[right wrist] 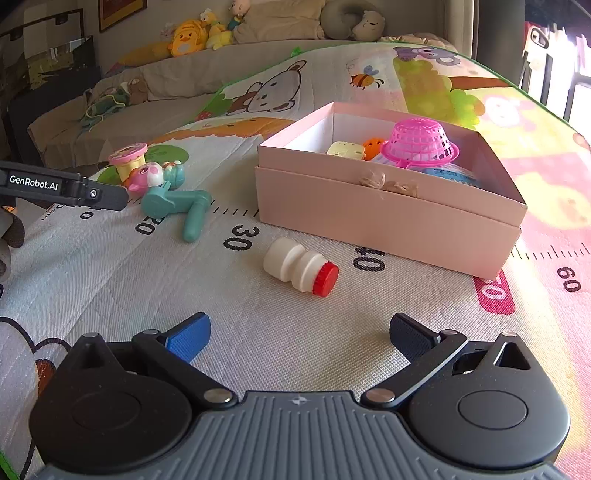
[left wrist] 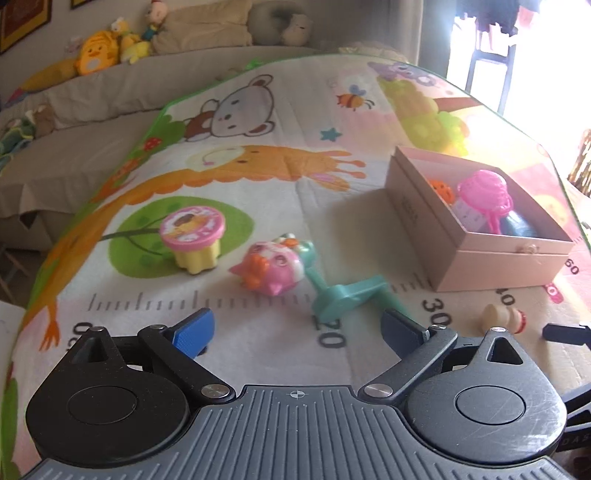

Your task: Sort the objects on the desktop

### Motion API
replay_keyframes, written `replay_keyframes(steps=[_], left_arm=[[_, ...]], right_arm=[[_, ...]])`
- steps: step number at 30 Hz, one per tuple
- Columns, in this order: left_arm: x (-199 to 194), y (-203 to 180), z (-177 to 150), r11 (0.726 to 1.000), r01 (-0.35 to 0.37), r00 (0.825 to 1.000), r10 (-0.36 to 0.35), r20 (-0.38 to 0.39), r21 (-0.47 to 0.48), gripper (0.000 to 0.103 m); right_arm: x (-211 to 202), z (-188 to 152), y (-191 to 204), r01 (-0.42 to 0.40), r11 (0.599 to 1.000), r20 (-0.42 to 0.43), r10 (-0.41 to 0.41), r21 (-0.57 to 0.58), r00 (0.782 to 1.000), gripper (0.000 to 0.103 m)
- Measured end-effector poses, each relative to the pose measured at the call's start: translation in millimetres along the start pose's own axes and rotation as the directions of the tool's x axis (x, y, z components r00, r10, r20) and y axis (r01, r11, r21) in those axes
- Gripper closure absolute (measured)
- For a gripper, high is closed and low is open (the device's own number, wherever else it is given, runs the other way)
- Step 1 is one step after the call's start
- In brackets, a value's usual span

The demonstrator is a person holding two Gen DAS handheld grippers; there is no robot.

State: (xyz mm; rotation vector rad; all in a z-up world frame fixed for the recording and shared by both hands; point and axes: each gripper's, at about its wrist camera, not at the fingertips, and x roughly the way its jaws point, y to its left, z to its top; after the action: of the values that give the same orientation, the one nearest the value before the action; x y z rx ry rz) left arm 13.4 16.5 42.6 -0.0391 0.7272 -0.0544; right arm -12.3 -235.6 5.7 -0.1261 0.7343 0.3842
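A pink open box point(left wrist: 417, 218) point(right wrist: 369, 210) stands on the cartoon play mat and holds a pink basket point(right wrist: 419, 142), an orange toy point(right wrist: 373, 144) and a pale yellow block point(right wrist: 345, 149). On the mat lie a teal crank toy point(left wrist: 347, 299) point(right wrist: 177, 205), a pink owl toy point(left wrist: 273, 267) point(right wrist: 146, 177), a pink-topped yellow stamp point(left wrist: 194, 236) point(right wrist: 127, 158) and a white bottle with a red cap point(right wrist: 301, 266) point(left wrist: 504, 317). My left gripper point(left wrist: 299, 332) is open, just short of the teal toy. My right gripper point(right wrist: 299, 336) is open, just short of the bottle.
A sofa with plush toys point(right wrist: 192, 35) and cushions runs along the back. The mat point(right wrist: 110, 266) has a printed ruler scale. The left gripper's body point(right wrist: 62, 186) shows at the left edge of the right wrist view.
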Motion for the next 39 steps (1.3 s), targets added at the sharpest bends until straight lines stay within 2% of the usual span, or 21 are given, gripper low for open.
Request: replay_keyframes(steps=[3, 6, 12, 14, 20, 23, 25, 28, 30, 33, 35, 36, 39], left_arm=[[17.6, -24.7, 7.6, 1.0, 0.017, 0.999, -0.017, -0.03, 0.014, 0.003], [37.3, -41.3, 12.4, 1.0, 0.002, 0.999, -0.001, -0.048, 0.03, 0.003], [62.4, -50.8, 13.0, 0.997, -0.041, 0.997, 0.046, -0.069, 0.07, 0.004], [64.5, -49.8, 9.8, 0.996, -0.04, 0.996, 0.046, -0.077, 0.083, 0.01], [48.0, -38.1, -4.2, 0.979, -0.021, 1.0, 0.024, -0.015, 0.203, 0.016], [41.4, -28.3, -9.9, 0.963, -0.069, 0.998, 0.064, 0.026, 0.26, 0.015], [38.7, -21.1, -9.0, 0.967, -0.059, 0.998, 0.054, 0.026, 0.248, 0.013], [38.0, -16.9, -2.0, 0.984, 0.017, 1.0, -0.018, 0.009, 0.179, 0.009], [42.4, -24.2, 2.4, 0.982, 0.017, 1.0, -0.021, 0.015, 0.19, 0.009], [52.6, -32.6, 6.7, 0.975, -0.02, 1.0, 0.015, 0.022, 0.22, 0.014], [56.3, -31.4, 7.3, 0.977, -0.021, 1.0, 0.019, 0.012, 0.211, 0.027], [56.0, -29.1, 6.7, 0.979, -0.015, 1.0, 0.013, 0.01, 0.203, 0.026], [47.3, -23.5, 1.5, 0.983, -0.001, 1.0, -0.002, 0.014, 0.186, 0.027]], right_arm=[[-1.1, -0.6, -1.7, 0.014, 1.0, 0.006, -0.014, 0.018, 1.0, 0.0], [-3.0, -1.5, -4.2, 0.022, 0.999, 0.014, -0.023, 0.04, 1.0, 0.0], [-4.0, -2.0, -6.1, 0.022, 0.998, 0.02, -0.023, 0.054, 1.0, 0.0], [-3.4, -1.8, -6.3, 0.022, 0.998, 0.017, -0.023, 0.055, 1.0, 0.0], [-2.8, -2.0, -3.6, 0.03, 0.998, 0.012, -0.031, 0.047, 0.999, 0.0], [-1.9, -1.7, -2.4, 0.036, 0.999, 0.007, -0.037, 0.04, 0.999, 0.0], [-1.1, -1.1, -1.0, 0.041, 0.999, 0.003, -0.041, 0.033, 0.999, 0.0], [-3.2, 1.2, -0.9, 0.045, 0.998, 0.014, -0.045, 0.034, 0.999, 0.0], [-6.8, 4.2, -0.8, 0.037, 0.999, 0.024, -0.037, 0.034, 0.999, 0.0], [-13.6, 9.7, -1.7, 0.033, 0.998, 0.045, -0.035, 0.045, 0.998, 0.0], [-14.0, 15.0, -3.2, 0.047, 0.997, 0.05, -0.05, 0.065, 0.997, 0.001], [-12.8, 17.7, -3.8, 0.05, 0.996, 0.05, -0.055, 0.079, 0.997, 0.002], [-3.0, 26.5, -3.0, 0.05, 0.992, 0.034, -0.054, 0.118, 0.998, 0.015]])
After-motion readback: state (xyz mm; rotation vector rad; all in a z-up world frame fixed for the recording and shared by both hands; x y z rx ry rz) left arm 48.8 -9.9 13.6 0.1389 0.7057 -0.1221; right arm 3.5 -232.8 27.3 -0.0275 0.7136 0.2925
